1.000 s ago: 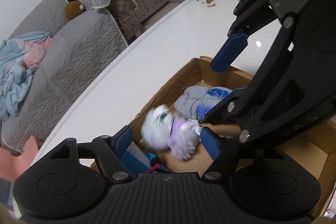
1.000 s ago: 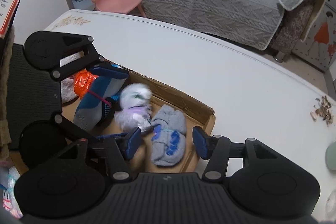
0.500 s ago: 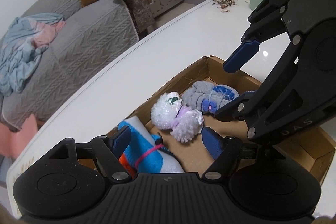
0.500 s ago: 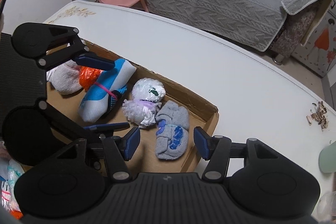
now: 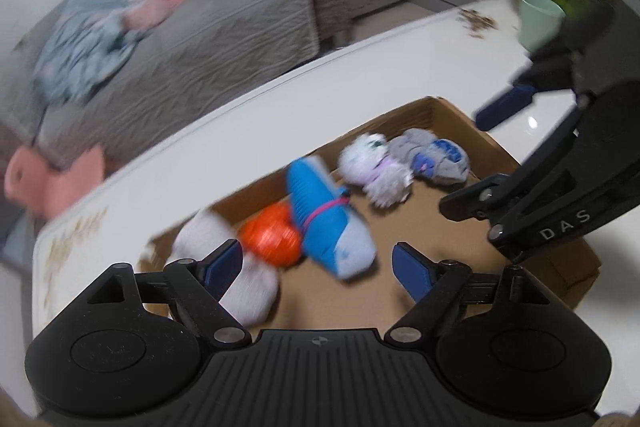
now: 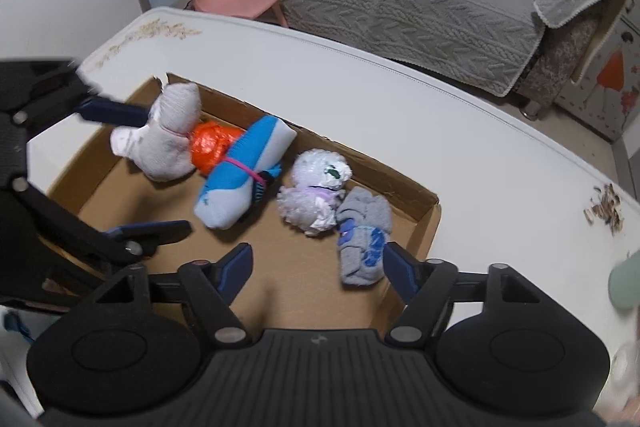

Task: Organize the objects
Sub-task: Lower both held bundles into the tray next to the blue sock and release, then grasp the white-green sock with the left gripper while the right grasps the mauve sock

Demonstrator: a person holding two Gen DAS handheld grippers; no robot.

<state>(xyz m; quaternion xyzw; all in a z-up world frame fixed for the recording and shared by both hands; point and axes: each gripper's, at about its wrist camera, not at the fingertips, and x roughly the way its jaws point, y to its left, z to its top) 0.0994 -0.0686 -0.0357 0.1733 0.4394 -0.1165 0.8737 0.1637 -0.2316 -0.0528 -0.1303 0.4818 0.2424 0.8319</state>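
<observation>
Left wrist view motion-blurred; right wrist view sharp; even indoor light, fisheye-bent edges.

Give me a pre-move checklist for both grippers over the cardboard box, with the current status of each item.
1. Left gripper open and holding nothing: ok.
2. Right gripper open and holding nothing: ok.
3. Five bundles lie inside the cardboard box, including the fluffy white bundle and the grey sock roll: ok.
4. Blue sock roll free of its neighbours: not ok, it leans on the orange bundle.
5. Left wrist view sharp enough to aim: not ok, motion blurred.
6. More items waiting outside the box: cannot tell.
</observation>
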